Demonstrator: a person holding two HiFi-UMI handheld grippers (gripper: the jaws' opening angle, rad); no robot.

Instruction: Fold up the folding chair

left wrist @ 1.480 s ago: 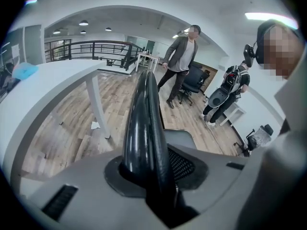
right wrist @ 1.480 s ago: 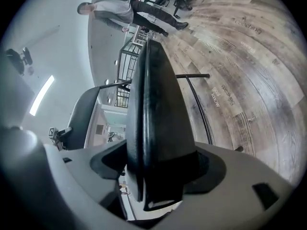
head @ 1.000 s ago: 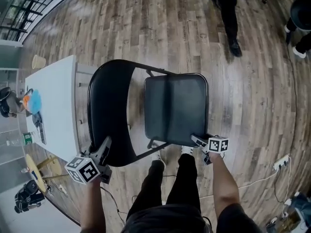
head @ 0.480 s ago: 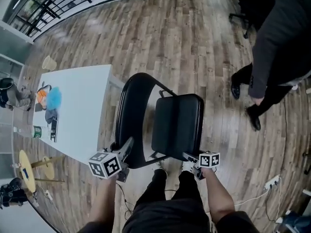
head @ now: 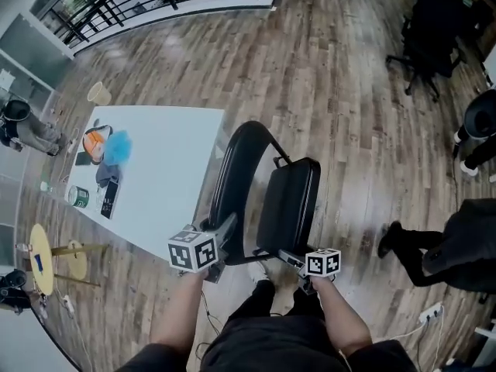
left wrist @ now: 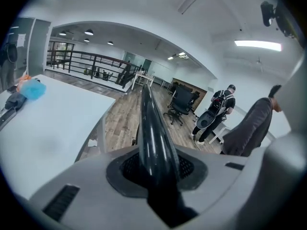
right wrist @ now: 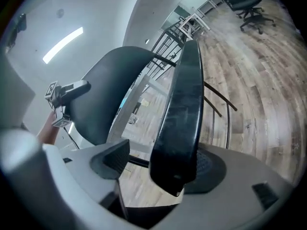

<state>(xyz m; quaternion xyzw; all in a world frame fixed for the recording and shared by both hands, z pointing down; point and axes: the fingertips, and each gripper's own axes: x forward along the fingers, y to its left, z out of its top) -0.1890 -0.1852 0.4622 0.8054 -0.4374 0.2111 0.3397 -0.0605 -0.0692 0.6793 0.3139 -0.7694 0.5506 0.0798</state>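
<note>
Chair (head: 287, 200) nearly flat, upright on wood floor (head: 349, 91). Backrest (left wrist: 153, 133) rim sits btwn L gripper (left wrist: 156, 169) fingers, which are opening, pads touching it. Seat (right wrist: 184, 104) front edge lies btwn R gripper (right wrist: 163, 171) fingers, set apart, against one pad only. White table (head: 155, 169) is left of L fingers.

Both forearms (head: 180, 308) reach forward. Left tool (head: 225, 235) at 7 o'clock points toward 1 o'clock, jaws opening, pads touching the backrest (head: 232, 169); right tool (head: 288, 256) at 5 o'clock, jaws apart astride the seat (head: 291, 200)
</note>
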